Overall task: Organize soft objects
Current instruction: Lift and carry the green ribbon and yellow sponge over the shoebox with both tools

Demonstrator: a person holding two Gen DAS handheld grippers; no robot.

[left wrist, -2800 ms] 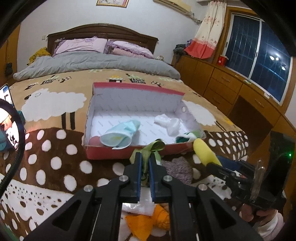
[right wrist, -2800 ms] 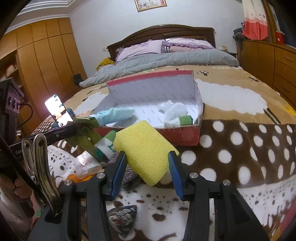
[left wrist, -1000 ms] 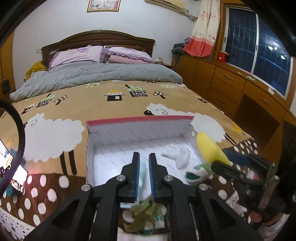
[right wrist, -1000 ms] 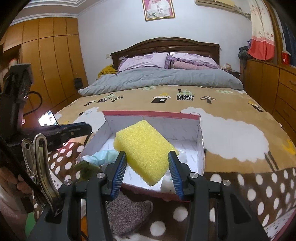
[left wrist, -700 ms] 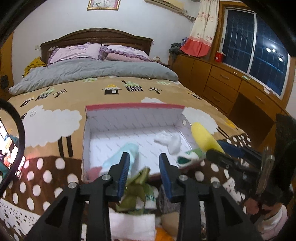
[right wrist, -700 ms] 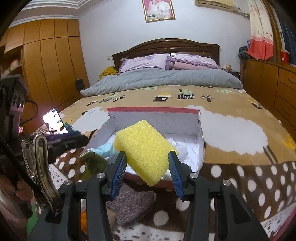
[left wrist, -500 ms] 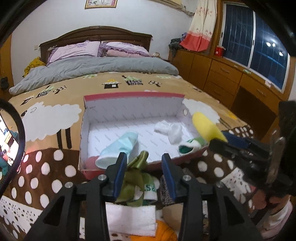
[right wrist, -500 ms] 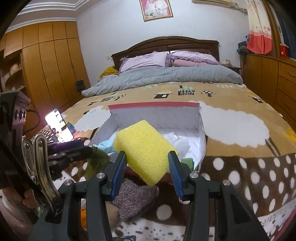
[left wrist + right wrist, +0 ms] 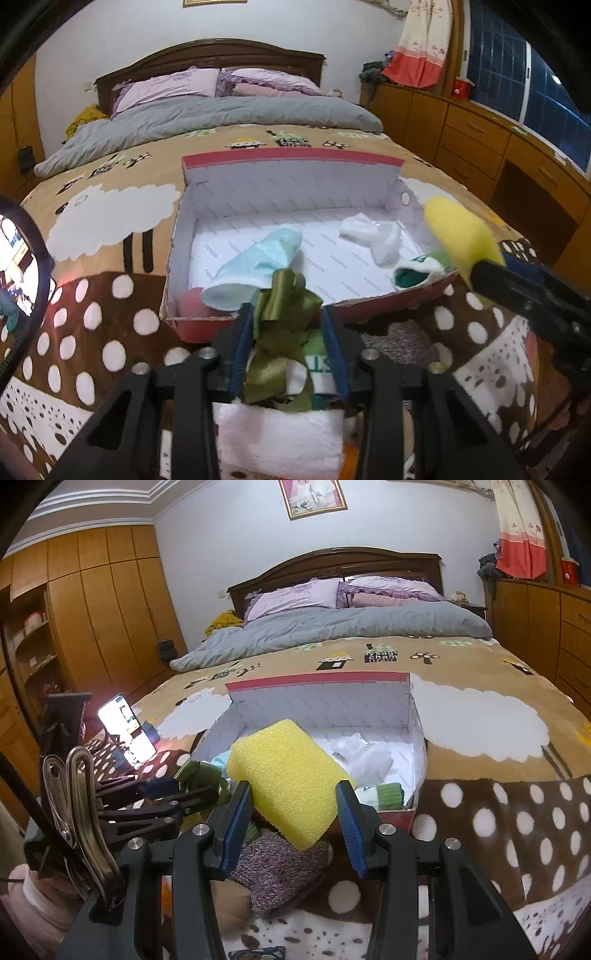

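Yellow sponge (image 9: pixel 286 781) clamped between right gripper (image 9: pixel 293 814) fingers.

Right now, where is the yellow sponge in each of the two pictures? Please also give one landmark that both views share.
Left wrist view: the yellow sponge is at the right, seen edge-on, just over the right end of the red box, in the right gripper.
Right wrist view: the sponge is low in the centre, between the gripper's blue pads, before the box.
Shared landmark: the green-cuffed sock in the box's near right corner.
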